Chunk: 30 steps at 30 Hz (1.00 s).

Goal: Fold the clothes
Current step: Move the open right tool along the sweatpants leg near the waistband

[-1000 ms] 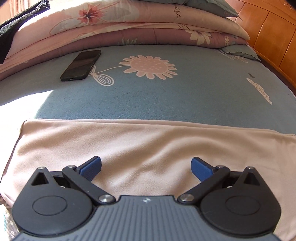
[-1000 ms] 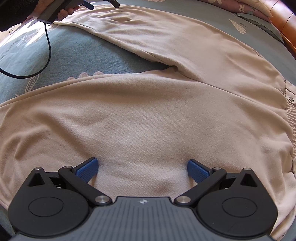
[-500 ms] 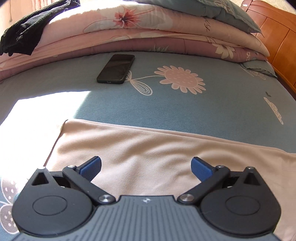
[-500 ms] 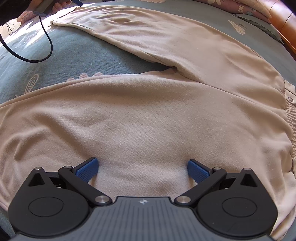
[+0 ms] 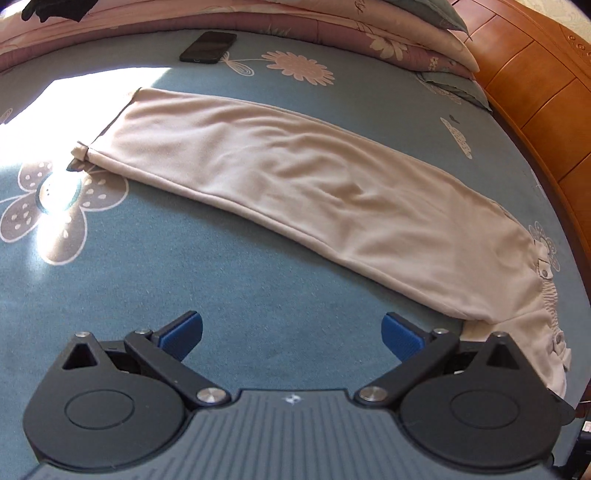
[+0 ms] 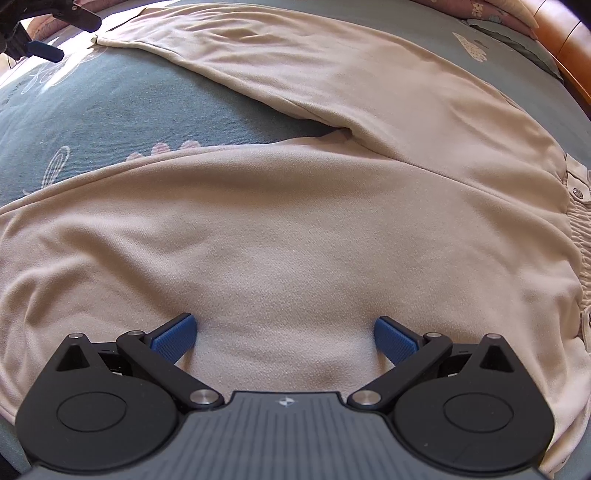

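Note:
Beige trousers (image 6: 314,229) lie spread flat on a blue flowered bed sheet (image 5: 184,266), legs apart in a V. The far leg (image 5: 295,177) runs from its cuff at the upper left down to the elastic waistband (image 5: 550,306) at the right. My left gripper (image 5: 291,334) hovers open over bare sheet, in front of that leg, holding nothing. My right gripper (image 6: 284,338) is open, low over the near leg's thigh area, its blue pads (image 6: 175,338) close to the cloth. In the right wrist view the left gripper (image 6: 55,29) shows at the top left near the far cuff.
A black phone (image 5: 208,47) lies on the sheet beyond the far leg. Folded quilts (image 5: 369,33) are stacked along the back, with a dark garment (image 5: 55,9) on top. A wooden headboard (image 5: 535,92) borders the right side. Sunlight glares on the left sheet.
My left gripper has pulled back and risen from the far leg's cuff, so the whole leg now shows. The right gripper has stayed put over the near leg.

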{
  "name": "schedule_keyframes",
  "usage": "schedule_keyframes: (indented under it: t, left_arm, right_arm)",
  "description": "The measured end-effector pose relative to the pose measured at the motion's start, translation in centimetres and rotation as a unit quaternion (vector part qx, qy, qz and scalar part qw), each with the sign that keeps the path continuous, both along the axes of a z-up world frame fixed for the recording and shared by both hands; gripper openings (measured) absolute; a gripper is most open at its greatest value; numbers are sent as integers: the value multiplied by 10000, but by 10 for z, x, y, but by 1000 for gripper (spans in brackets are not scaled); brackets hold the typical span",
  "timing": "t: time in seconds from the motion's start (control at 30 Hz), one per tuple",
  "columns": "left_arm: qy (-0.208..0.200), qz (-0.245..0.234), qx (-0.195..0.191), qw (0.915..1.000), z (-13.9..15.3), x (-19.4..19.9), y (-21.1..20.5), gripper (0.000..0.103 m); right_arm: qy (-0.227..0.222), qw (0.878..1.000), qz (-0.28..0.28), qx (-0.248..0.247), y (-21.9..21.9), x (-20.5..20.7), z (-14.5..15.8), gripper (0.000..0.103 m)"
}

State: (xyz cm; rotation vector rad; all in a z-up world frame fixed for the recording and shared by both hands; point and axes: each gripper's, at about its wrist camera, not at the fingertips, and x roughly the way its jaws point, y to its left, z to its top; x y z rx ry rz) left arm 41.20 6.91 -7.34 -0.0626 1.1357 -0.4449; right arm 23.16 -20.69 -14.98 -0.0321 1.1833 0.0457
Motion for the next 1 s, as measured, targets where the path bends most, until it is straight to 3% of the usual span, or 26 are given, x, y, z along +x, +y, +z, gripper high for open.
schedule_keyframes:
  t: [0.13,0.23,0.33,0.43,0.6,0.83,0.93,1.0]
  left_arm:
    - [217,-163,-2,9996,7,-57,2,102]
    - [423,-573,19,9975,4,-106,-4,102]
    - [730,-749,-237,9942,-18,-146,-14,102]
    - [944,-574,-357,9932,-47,-170,-21,102]
    - [826,-188,-250,9961,-70,-184,-13,102]
    - [904,248,-396,9948,-72,-183,28,102]
    - [938,433,-614,9927,-65,-183,43,102]
    - [1030,277,-842,9907,-64,-185,43,102]
  right_arm:
    - [-54,10000,10,1,-1,-3,0,103]
    - [-52,10000,3,3,-1,-2,0,103]
    - [-76,10000,2,4,-1,-3,0,103]
    - [-77,10000,9,-1,-1,-2,-1,103]
    - [-74,10000,9,-6,-2,-2,-1,103]
    - [-160,9999,-24,-31,0,-5,-1,103]
    - [-152,9999,-55,-40,0,-5,-1,103]
    - [-166,9998,-74,-45,1,-5,-1,103]
